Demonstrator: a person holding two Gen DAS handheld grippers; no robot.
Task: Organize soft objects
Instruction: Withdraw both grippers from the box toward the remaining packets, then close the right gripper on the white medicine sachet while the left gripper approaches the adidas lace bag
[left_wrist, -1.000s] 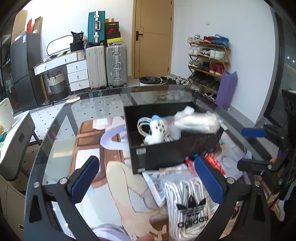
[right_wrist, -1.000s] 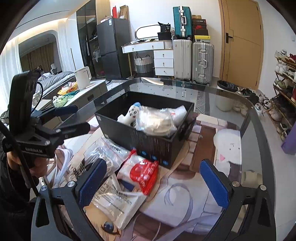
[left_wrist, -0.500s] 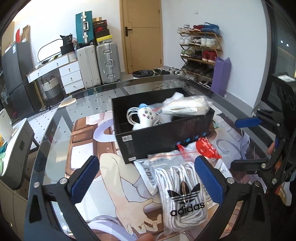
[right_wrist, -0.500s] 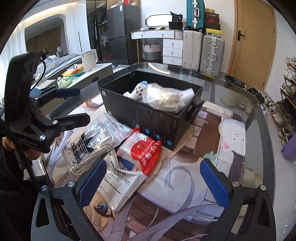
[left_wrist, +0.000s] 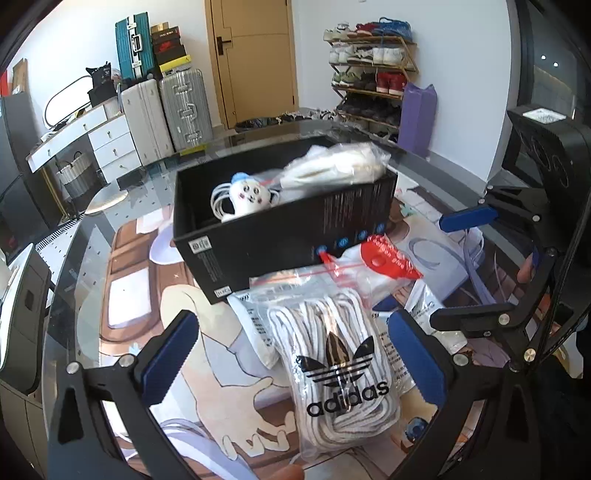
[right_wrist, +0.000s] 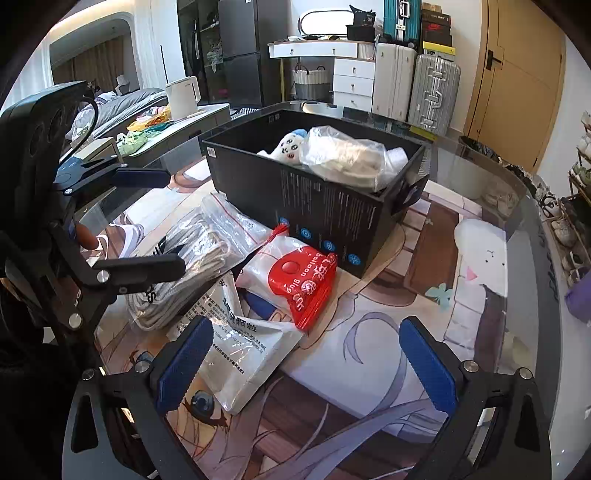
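While both grippers, left gripper and right gripper, hover with jaws wide and empty, bagged laces at lower centre look light, squashy, slippery; pinch mid-bundle.

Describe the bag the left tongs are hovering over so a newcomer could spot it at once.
Find the black box on the glass table. In front of it lie several packets; the one between the open left tongs is a clear zip bag of white cord. Only it carries a black adidas logo.
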